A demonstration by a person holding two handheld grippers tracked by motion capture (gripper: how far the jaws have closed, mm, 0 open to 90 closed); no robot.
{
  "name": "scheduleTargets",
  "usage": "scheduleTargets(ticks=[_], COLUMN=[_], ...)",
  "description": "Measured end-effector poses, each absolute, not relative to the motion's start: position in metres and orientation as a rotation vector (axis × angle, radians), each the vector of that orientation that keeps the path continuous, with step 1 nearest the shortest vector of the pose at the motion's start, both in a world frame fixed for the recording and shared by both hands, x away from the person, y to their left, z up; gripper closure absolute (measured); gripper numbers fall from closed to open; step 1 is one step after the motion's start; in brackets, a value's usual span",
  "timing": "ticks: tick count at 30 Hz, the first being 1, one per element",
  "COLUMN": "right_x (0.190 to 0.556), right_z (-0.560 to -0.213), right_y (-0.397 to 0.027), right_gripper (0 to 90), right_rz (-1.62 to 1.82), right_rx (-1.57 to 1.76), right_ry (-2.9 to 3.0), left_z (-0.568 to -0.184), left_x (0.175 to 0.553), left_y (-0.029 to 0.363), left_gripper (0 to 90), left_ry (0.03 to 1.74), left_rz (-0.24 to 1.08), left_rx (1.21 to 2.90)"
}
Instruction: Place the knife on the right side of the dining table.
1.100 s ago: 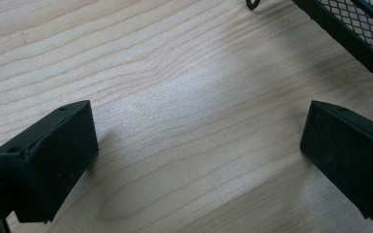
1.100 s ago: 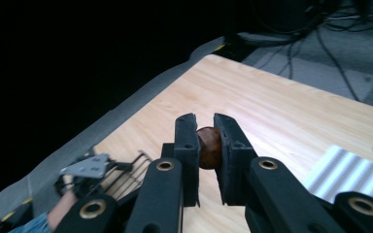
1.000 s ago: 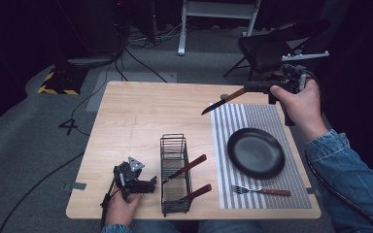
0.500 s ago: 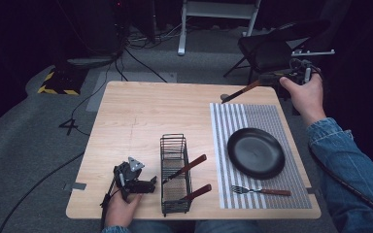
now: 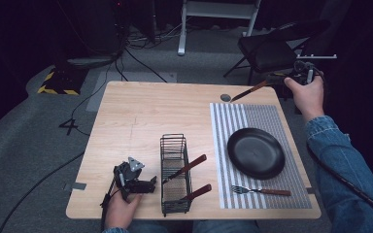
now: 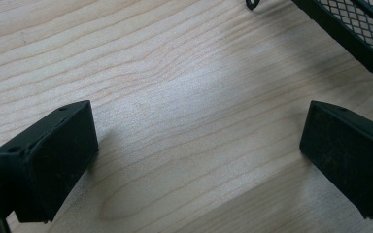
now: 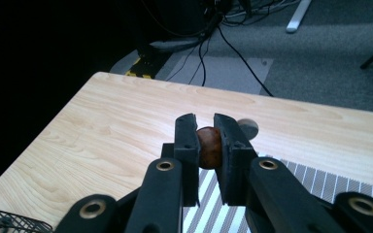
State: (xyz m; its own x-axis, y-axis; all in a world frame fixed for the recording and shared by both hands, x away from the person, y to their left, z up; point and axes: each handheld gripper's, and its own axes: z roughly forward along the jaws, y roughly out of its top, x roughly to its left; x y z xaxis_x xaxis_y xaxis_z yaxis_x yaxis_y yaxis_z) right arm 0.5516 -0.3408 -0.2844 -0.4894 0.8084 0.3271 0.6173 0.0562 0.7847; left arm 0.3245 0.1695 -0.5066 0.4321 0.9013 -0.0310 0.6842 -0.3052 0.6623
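A black plate (image 5: 256,153) lies on a striped mat (image 5: 238,116); a fork (image 5: 261,191) lies on the mat just beside the plate; a wire basket (image 5: 175,174) on the wooden table (image 5: 141,116) holds two wooden-handled utensils (image 5: 189,167); a dark chair (image 5: 272,46) stands beyond.

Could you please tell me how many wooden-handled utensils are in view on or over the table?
4: two in the wire caddy, handles and sticking out; a fork on the striped placemat; a knife held by the right gripper. More may hide in the caddy.

Left gripper (image 5: 151,183) low, jaws wide apart, right gripper (image 7: 205,141) raised — jaws clamped, seemingly level
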Motion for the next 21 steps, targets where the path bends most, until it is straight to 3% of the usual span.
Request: scheduleTargets(ticks=[12,21], right_x=[0.557,0.552], right_z=[-0.343,-0.368], right_y=[-0.342,-0.347], right_gripper=[81.1,81.0], right_rz=[1.39,1.421], right_rx=[1.578,1.634], right_ry=[2.152,2.145], left_z=[-0.507,-0.507], left_x=[0.324,0.325], left_y=[0.169,0.169], left_gripper=[0.4,0.4], left_ry=[1.332,1.336], left_rz=[0.468,0.468], left_rx=[2.084,2.082])
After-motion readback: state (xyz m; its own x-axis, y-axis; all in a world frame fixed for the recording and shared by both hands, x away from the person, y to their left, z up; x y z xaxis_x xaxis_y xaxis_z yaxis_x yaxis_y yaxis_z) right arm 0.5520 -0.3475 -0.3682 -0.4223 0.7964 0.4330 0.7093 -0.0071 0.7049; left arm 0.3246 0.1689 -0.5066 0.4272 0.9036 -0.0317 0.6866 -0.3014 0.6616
